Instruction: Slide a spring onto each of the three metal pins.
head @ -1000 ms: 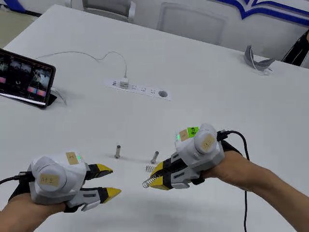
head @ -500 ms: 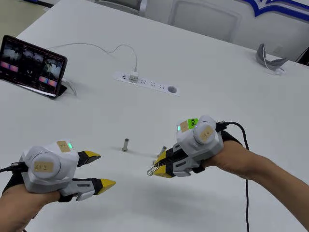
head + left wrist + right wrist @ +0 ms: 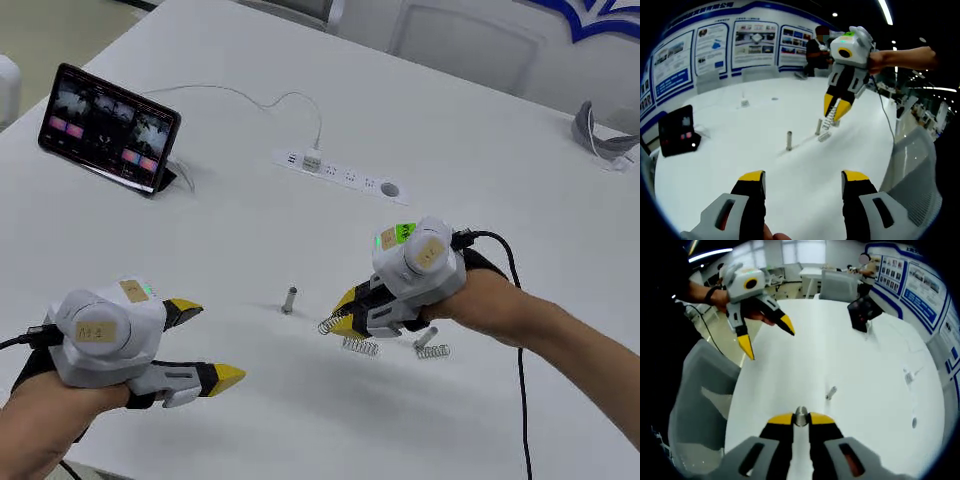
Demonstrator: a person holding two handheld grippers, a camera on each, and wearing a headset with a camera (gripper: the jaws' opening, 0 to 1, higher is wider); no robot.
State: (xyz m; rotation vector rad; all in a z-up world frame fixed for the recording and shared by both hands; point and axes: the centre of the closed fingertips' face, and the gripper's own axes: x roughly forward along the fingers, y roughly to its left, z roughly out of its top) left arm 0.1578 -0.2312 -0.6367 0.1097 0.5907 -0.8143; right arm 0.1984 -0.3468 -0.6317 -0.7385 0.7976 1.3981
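Above the table (image 3: 240, 210), the right gripper (image 3: 342, 318) is pinching a spring (image 3: 329, 325), tilting down near a pin (image 3: 289, 299); the left gripper (image 3: 207, 342) is hovering, jaws spread.

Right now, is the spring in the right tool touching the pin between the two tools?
Apart. The head view shows bare table between the spring in the right tool and the pin.

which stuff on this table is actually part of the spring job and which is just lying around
Job:
held spring, clamped in the right tool
left pin
right pin
loose spring
second loose spring

Lying about:
tablet
power strip
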